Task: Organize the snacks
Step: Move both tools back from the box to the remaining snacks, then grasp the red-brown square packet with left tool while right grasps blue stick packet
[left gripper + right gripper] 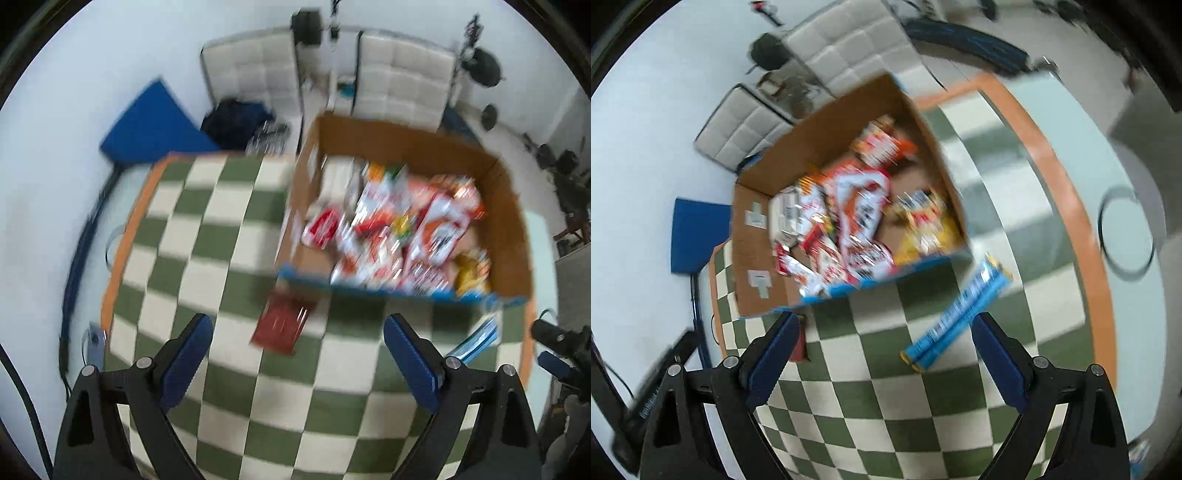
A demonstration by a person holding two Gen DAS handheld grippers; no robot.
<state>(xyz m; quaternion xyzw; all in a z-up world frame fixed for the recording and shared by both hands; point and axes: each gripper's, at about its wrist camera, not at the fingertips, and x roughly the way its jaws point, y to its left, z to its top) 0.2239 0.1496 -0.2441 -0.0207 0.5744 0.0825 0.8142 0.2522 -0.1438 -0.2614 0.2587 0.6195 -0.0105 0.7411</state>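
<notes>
Hovering with both claws spread and empty: left gripper [297,345] above dark red flat packet [282,325], right gripper [885,343] near long blue wrapped bar [956,314], both beside brown cardboard box [509,236]. Risk: blurred, fast motion skidding packets across checkered cloth [207,236].

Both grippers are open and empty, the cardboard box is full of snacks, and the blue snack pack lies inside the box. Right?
Not quite. The blue snack pack lies on the checkered cloth outside the cardboard box, as the right wrist view shows. The left gripper and right gripper are open and empty.
</notes>
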